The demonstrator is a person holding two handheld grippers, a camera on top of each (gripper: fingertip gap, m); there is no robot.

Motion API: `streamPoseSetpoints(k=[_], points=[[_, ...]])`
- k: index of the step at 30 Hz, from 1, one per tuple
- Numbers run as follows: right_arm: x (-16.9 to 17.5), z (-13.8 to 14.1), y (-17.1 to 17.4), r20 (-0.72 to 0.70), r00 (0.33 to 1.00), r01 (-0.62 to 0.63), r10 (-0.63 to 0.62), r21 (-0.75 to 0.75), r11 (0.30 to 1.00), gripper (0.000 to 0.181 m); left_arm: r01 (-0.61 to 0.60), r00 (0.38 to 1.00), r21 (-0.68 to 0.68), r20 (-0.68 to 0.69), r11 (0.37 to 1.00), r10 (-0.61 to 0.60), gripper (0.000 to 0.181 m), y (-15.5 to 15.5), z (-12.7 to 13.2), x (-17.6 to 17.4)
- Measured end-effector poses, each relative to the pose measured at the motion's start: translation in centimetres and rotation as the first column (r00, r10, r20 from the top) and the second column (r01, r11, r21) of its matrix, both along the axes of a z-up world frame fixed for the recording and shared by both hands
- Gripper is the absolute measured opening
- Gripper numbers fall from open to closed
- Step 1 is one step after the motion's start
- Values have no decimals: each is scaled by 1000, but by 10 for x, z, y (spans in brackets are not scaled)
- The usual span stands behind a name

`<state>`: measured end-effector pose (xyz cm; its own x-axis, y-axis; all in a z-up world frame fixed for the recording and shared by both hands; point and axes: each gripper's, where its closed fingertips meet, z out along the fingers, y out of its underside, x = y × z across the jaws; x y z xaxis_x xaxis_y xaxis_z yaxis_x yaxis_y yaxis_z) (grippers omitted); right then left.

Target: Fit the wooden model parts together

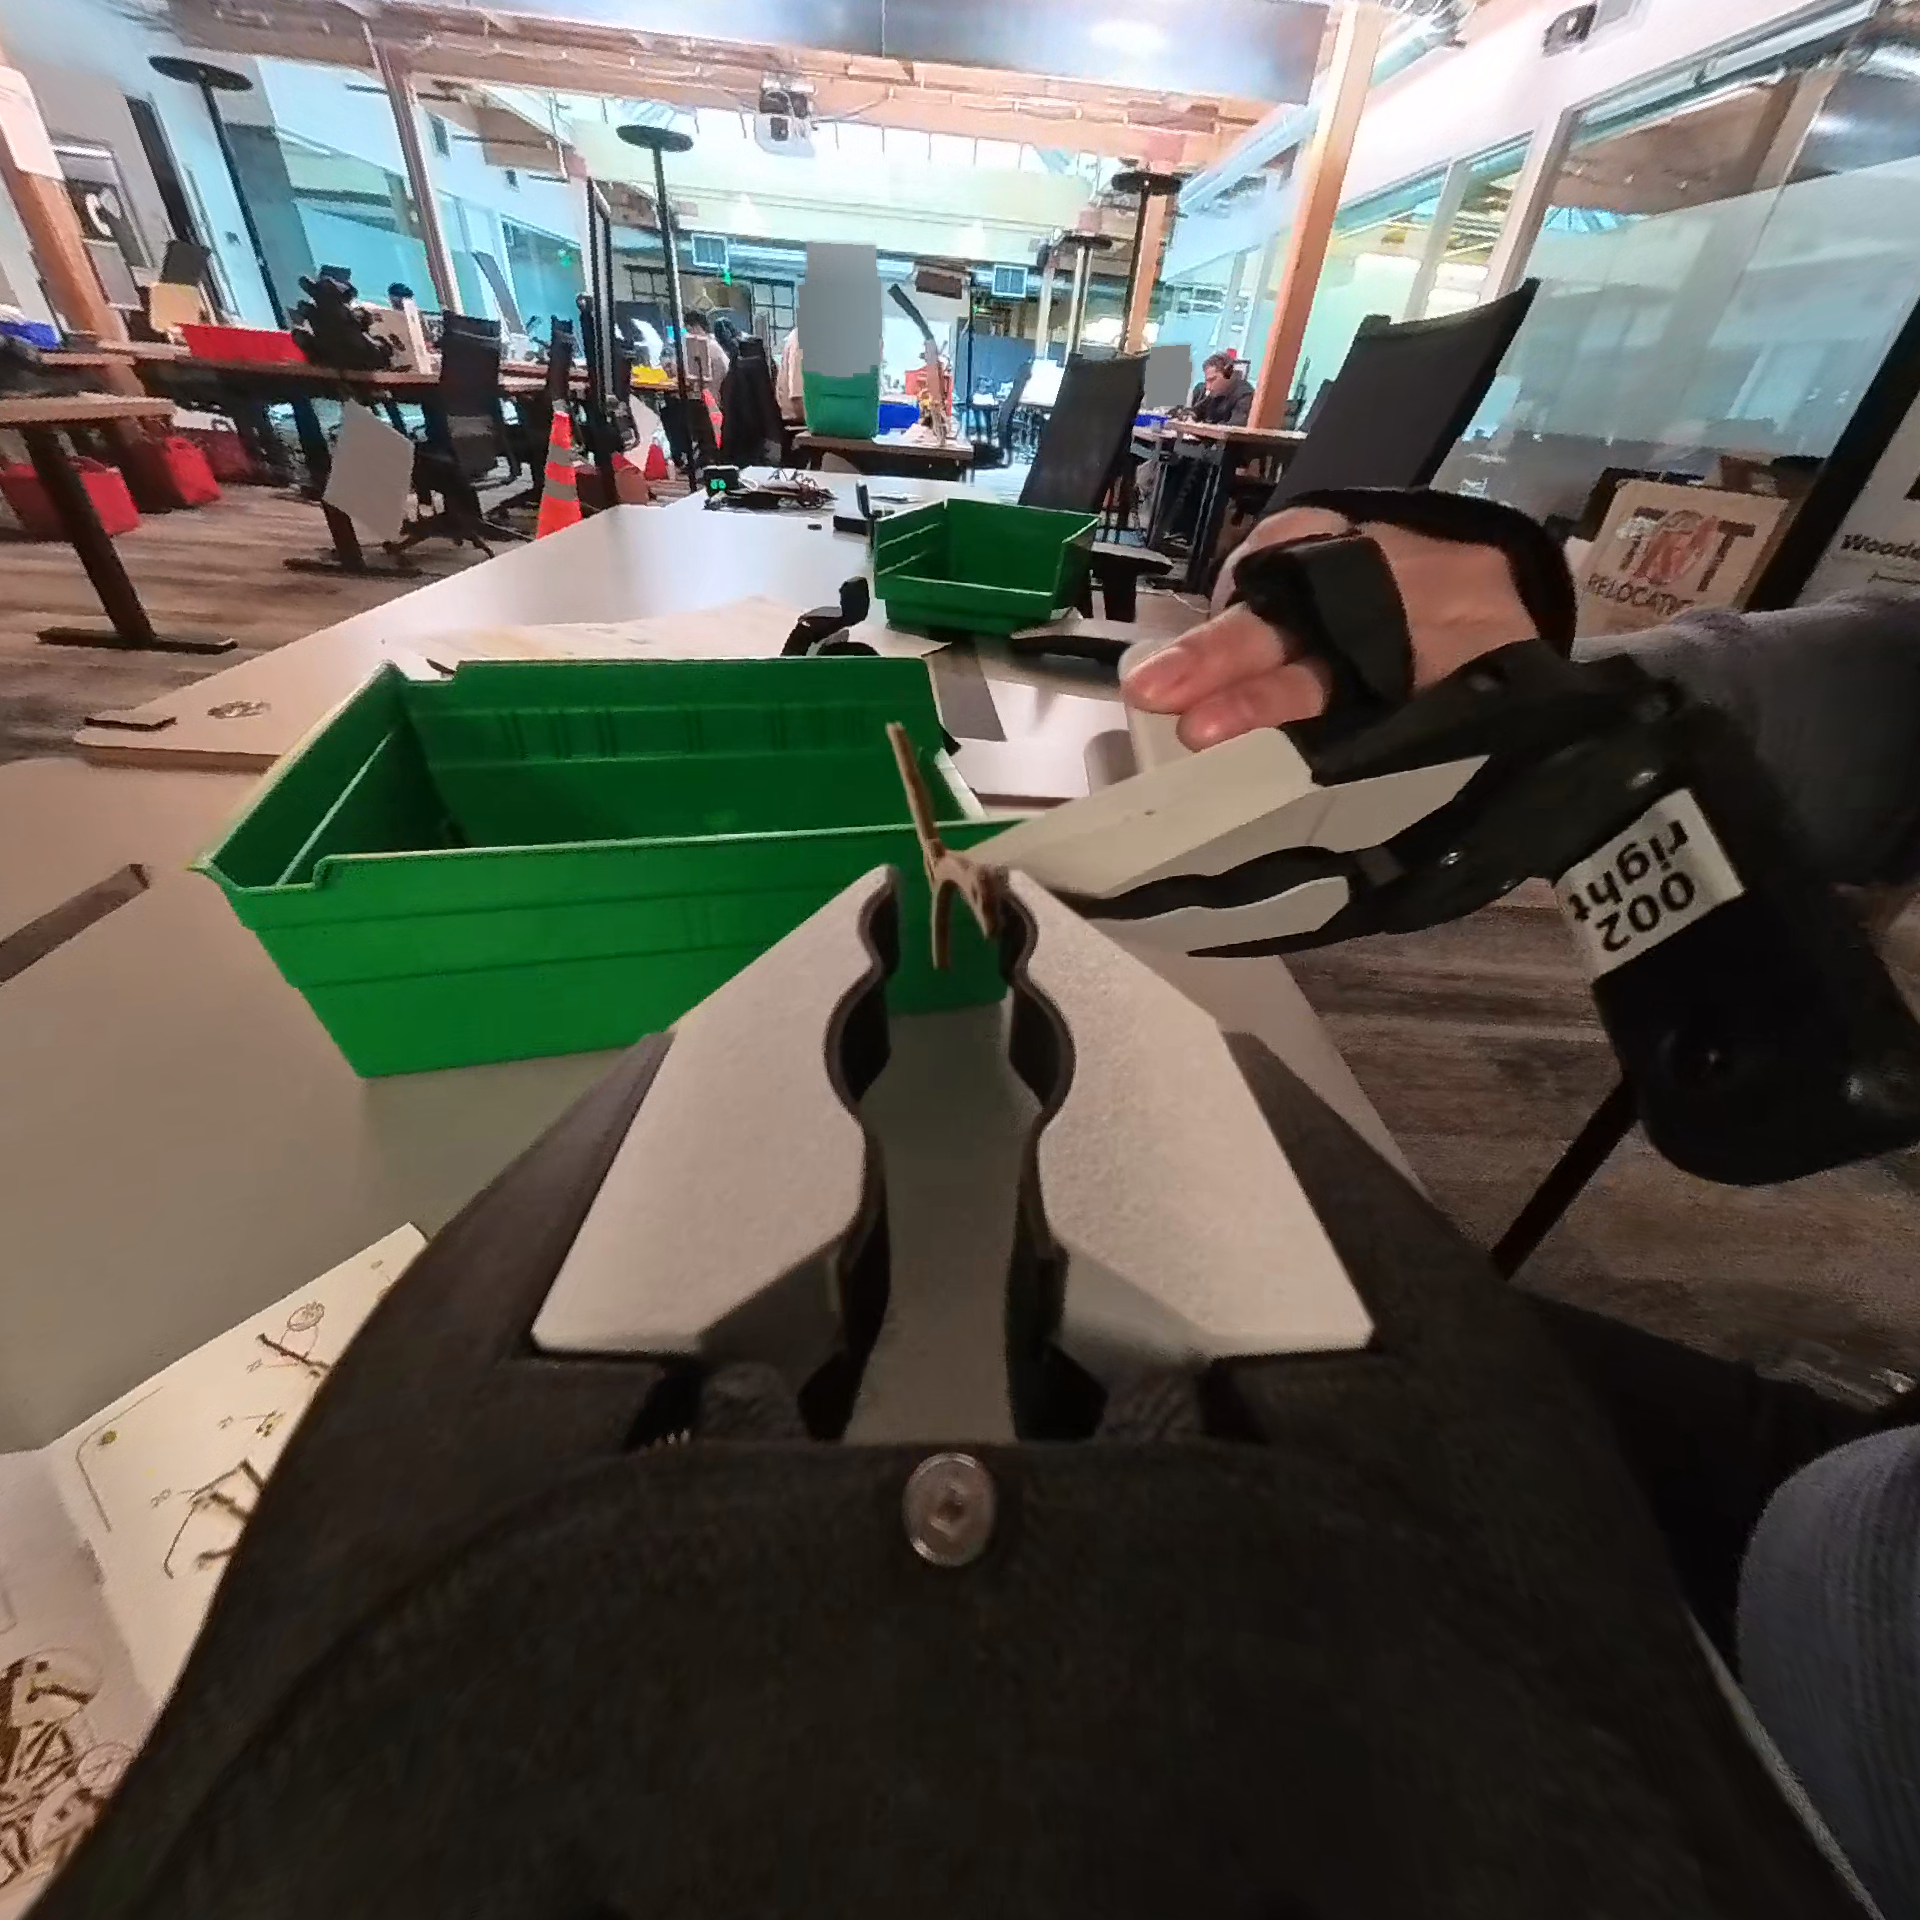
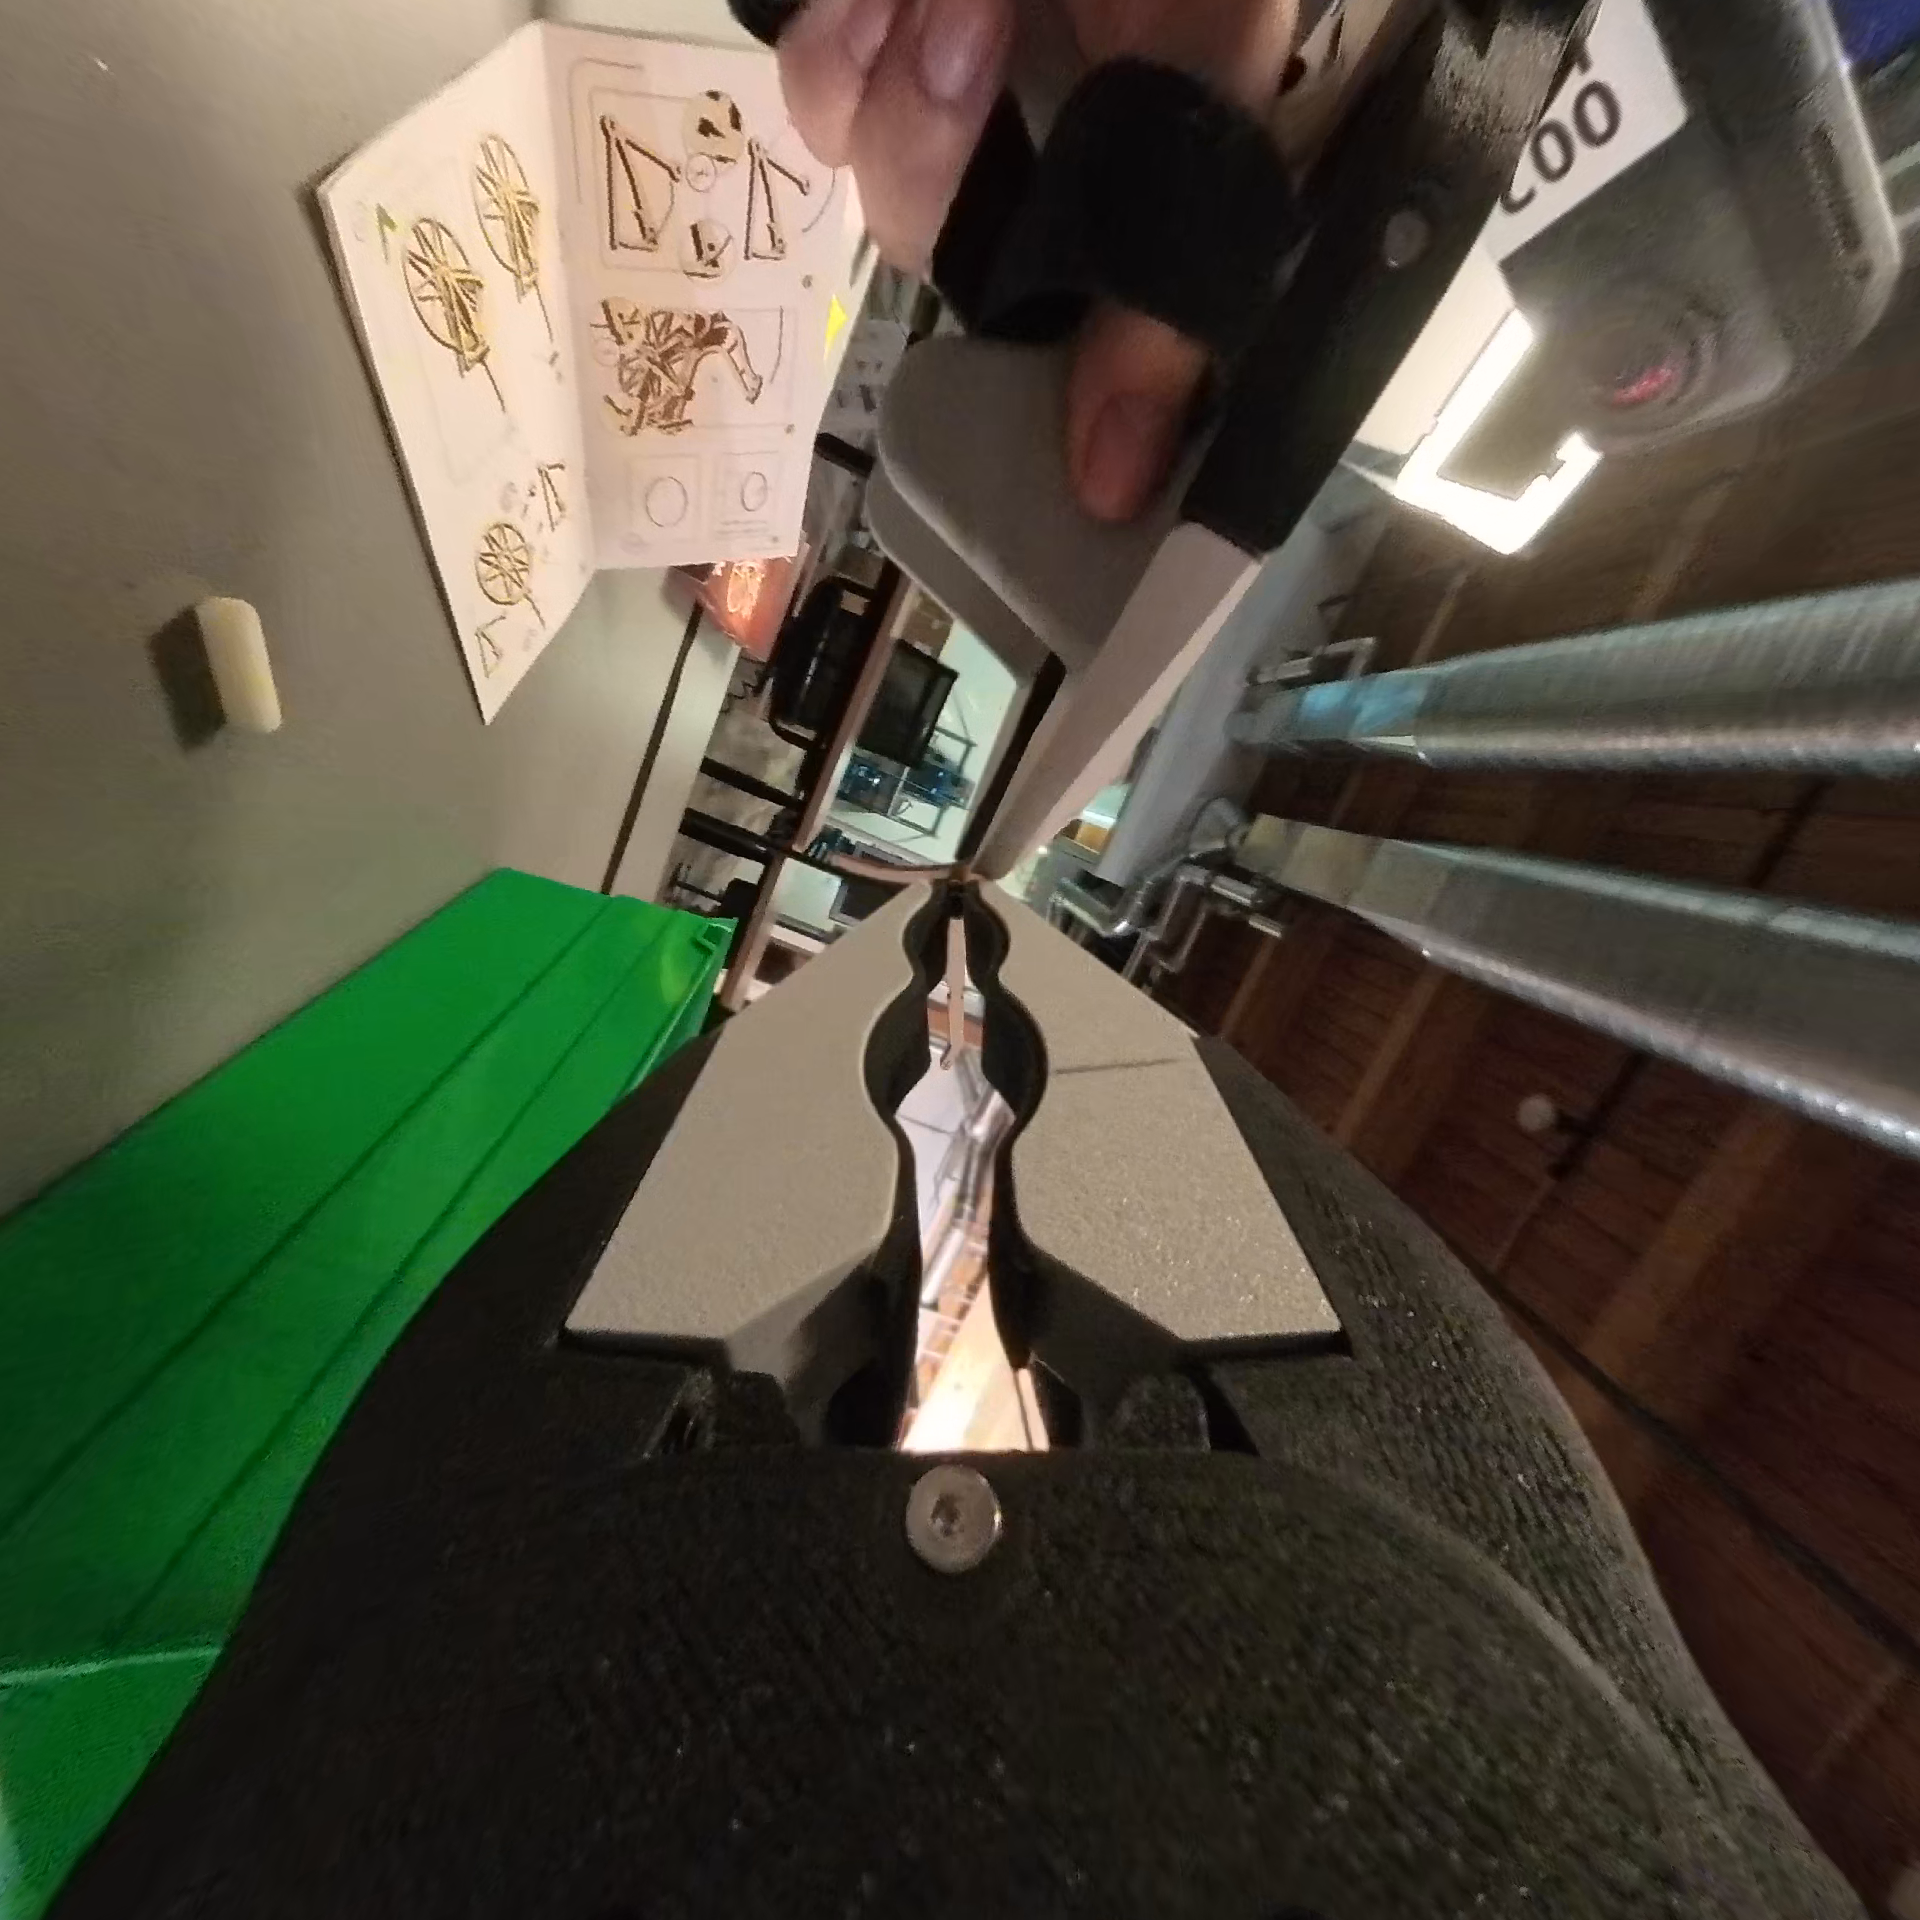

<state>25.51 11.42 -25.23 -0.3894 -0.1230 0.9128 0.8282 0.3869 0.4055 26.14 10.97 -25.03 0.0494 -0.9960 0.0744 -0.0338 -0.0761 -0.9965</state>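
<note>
A thin wooden model part [image 1: 938, 883] stands upright in the air in front of a green bin [image 1: 582, 894]. My right gripper [image 1: 987, 868] comes in from the right, held by a hand, and is shut on the part. In the right wrist view the part's thin strip [image 2: 951, 987] sits between the nearly closed fingertips of the right gripper [image 2: 956, 899]. My left gripper [image 1: 954, 899] has a clear gap between its fingertips. The wooden part stands in that gap, close to the right finger. One left finger [image 2: 1039, 748] reaches down to the part in the right wrist view.
An open instruction sheet [image 2: 582, 343] lies on the grey table [image 1: 125, 1091], and also shows at the lower left of the left wrist view [image 1: 208, 1455]. A second green bin [image 1: 982, 561] stands farther back. A small white block [image 2: 223, 670] and flat wooden sheets [image 1: 177, 727] lie on the table. Left and right tips are no more than a few centimetres apart.
</note>
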Motion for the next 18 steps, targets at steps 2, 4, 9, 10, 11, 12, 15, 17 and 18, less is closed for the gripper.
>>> streamPoseSetpoints(k=[2,4,9,10,11,12,15,17,18], points=[[-1,2,-1,7,1000,-13,13,15,1000,0,12,1000,7,11,1000,-12,8,-2,2,-1],[-2,3,-3,12,1000,-28,28,17,999,0,14,1000,12,12,1000,-14,5,-3,3,-1],[-4,4,-9,25,997,-72,72,1,997,0,37,999,62,-14,997,-36,2,-6,5,-3],[-5,4,-11,22,997,-80,80,-12,997,0,41,999,83,-21,996,-40,1,-8,5,-3],[-5,4,-12,17,996,-86,86,-27,996,0,46,999,105,-34,993,-42,1,-9,5,-4],[-5,5,-14,10,996,-93,94,-42,995,0,49,998,130,-46,990,-44,1,-10,5,-4],[-6,8,-19,-21,993,-116,115,-84,990,0,65,996,193,-70,979,-52,1,-15,7,-6],[-7,10,-22,-30,991,-129,127,-100,987,0,73,995,213,-79,974,-57,1,-17,9,-7],[-7,11,-23,-44,990,-137,133,-112,984,0,74,995,224,-82,972,-57,0,-18,10,-8]])
